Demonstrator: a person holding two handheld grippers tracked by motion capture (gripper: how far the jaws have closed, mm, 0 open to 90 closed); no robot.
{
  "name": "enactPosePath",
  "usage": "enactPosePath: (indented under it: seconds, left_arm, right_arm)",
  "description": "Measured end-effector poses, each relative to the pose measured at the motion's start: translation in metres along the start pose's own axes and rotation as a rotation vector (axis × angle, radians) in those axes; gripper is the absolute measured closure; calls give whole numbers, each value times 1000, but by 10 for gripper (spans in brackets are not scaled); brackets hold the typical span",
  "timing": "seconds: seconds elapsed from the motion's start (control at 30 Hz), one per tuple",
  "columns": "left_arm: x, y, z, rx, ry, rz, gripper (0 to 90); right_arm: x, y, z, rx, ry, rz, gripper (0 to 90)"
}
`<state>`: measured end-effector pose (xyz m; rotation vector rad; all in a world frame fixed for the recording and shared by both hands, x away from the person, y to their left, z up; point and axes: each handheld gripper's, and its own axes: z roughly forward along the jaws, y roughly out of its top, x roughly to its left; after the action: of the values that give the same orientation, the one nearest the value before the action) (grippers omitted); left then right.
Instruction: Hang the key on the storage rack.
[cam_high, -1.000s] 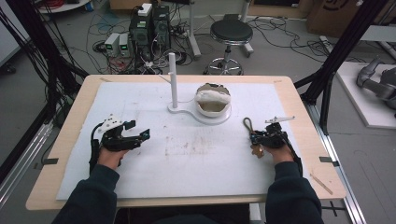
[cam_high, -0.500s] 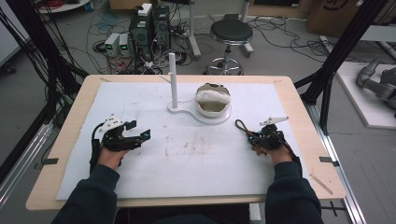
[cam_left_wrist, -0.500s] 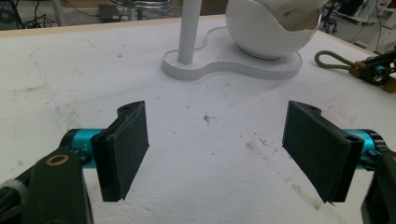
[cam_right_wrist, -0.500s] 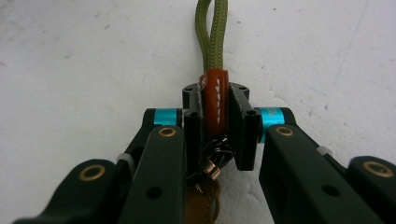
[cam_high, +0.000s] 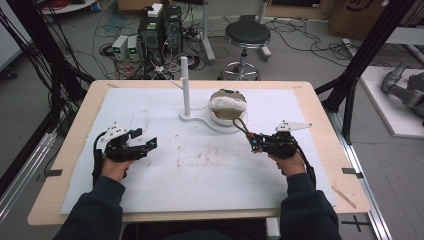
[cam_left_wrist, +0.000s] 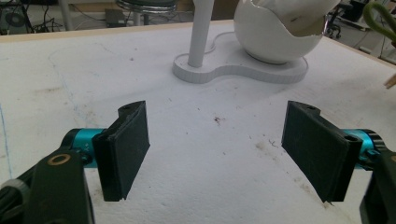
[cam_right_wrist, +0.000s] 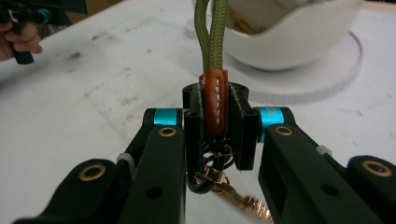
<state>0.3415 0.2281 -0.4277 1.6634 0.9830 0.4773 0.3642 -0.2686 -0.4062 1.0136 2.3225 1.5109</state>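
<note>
The right gripper has its jaws closed tight on the brown leather sleeve of a keychain strap, whose olive-green cord loop sticks out from the tips toward eleven o'clock, over the white mat. In the right gripper view a gold clasp and some dark rings dangle below the pads, blurred, so their exact make is hard to tell. The pick-up, then, looks done: the strap is lifted clear of the table.

The loop's far end sits near the rim of the cracked white bowl, just at four o'clock of it. The white peg stands upright on the same flat base, at nine o'clock from the bowl and apart from the loop. The loop is not yet over the peg, nor inside the bowl.

What is left, as I judge it, is the placing: carrying the loop on toward ten o'clock and either dropping it over the peg or laying it in the bowl. Which of the two is meant I cannot tell.

The left gripper rests at nine o'clock of the mat's middle, jaws spread wide with nothing between them, pointing toward the stand.
</note>
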Motion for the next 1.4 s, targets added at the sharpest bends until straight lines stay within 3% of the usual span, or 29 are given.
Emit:
enactPosePath:
  seconds: [0.2,0.43,0.8,1.0,1.13,1.23,1.4]
  left_arm:
    - [2,0,-1,3,3,-2,230]
    - [3,0,-2,-3,7,-9,230]
    - [3,0,-2,-8,-4,-18,230]
    - [4,0,-2,-9,-6,-21,231]
    - [4,0,-2,-9,-8,-20,230]
    - [4,0,-2,-9,-8,-22,230]
    - [4,0,-2,-8,-10,-20,230]
  right_arm:
    - [21,20,19,-49,37,-30,786]
    - [39,49,55,-62,73,-68,786]
    - [53,90,85,-121,99,-69,786]
    - [55,111,98,-163,113,-42,786]
    - [58,122,109,-161,122,-42,786]
    - [60,127,116,-167,114,-37,786]
    - [62,135,129,-136,35,-50,785]
